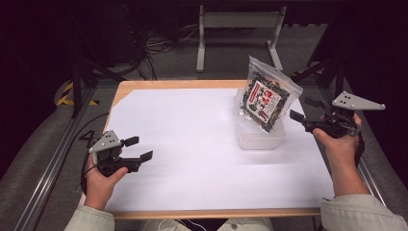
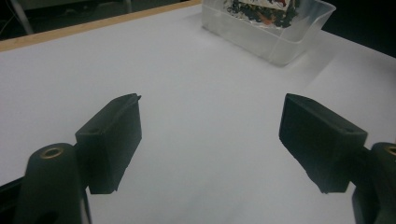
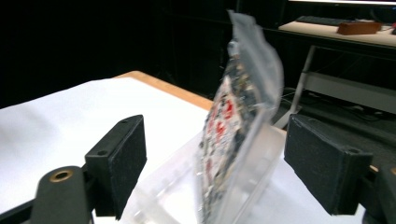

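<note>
- Currently the snack packet (image 1: 266,98) stands on edge in the clear plastic tub (image 1: 260,137), its top leaning toward the far right corner of the desk (image 1: 192,144); the tub sits on the white sheet near the desk's right edge, toward the far side
- Right gripper (image 1: 302,111): jaws wide apart, holding nothing, hovering just beside the packet at the desk's right edge. In the right gripper view the packet (image 3: 238,121) rises between the two jaws but touches neither that I can see
- Left gripper (image 1: 138,148): jaws also wide apart, empty, near the left edge toward the near corner, well apart from the tub. In the left gripper view the tub (image 2: 275,35) shows far ahead with bare white sheet between
- Step in hand (judgement): either the packet has just been set into the tub, or the right gripper is lining up to grasp it; the frames do not settle which
- Next move (judgement): if a grasp, the right jaws need to close on the packet's upper edge, squarely across the thin film, without tipping the light tub. The left gripper could steady the tub but has a long reach
- Risk: the packet is floppy and only leaning, so it may slump
- Count: one packet, one tub, two grippers, one white sheet, one desk
</note>
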`<state>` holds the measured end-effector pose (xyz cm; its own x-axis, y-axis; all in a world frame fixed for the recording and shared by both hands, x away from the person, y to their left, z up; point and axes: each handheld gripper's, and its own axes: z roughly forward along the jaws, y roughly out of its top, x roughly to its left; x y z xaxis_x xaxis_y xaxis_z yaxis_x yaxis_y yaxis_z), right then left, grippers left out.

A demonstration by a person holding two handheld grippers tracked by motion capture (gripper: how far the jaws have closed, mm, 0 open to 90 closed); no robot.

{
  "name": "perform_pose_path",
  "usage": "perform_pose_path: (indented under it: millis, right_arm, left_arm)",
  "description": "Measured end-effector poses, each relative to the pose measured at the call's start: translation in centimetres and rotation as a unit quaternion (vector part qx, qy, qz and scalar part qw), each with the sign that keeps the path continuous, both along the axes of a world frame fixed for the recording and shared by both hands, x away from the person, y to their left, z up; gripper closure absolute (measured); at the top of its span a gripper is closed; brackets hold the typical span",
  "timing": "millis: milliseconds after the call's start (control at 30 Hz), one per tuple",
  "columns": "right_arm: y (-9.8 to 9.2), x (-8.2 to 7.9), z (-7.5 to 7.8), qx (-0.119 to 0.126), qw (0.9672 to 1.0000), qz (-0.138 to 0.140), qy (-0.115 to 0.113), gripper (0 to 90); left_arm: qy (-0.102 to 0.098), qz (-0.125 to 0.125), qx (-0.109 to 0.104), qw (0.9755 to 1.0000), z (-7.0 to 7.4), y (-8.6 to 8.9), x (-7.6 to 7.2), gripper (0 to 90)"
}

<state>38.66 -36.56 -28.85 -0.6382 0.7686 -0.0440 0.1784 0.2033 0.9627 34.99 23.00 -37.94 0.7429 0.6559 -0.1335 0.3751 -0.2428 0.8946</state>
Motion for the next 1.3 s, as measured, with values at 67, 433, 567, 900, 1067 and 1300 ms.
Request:
perform_pose_path:
  millis: [67,433,567,900,1067,1300]
  right_arm:
    - [0.5,-1.0,-0.3,0.001,0.9998,0.016,0.007,20.6]
    - [3.0,-3.3,-3.3,0.003,0.9968,0.072,0.034,21.4]
    - [4.4,-3.9,-4.6,-0.017,0.9955,0.087,0.033,23.8]
    - [6.6,-4.4,-8.9,-0.033,0.9921,0.108,0.056,23.3]
    - [7.4,-4.2,-10.6,-0.038,0.9903,0.114,0.07,22.9]
    - [8.0,-3.9,-12.6,-0.045,0.9886,0.114,0.088,21.9]
  left_arm:
    - [-0.001,-0.003,0.001,1.0,-0.1,0.0,-0.3,21.7]
    - [-0.007,-0.01,0.001,0.9999,-1.0,-0.6,-1.3,20.6]
    - [-0.006,-0.01,0.001,0.9999,-1.4,-0.7,-1.3,20.3]
    - [-0.008,-0.005,-0.009,0.9999,-2.2,-0.3,-1.4,19.9]
    - [-0.013,-0.005,-0.009,0.9999,-2.5,-0.3,-1.4,19.7]
    - [-0.022,-0.02,-0.006,0.9996,-2.9,-0.4,-1.3,18.6]
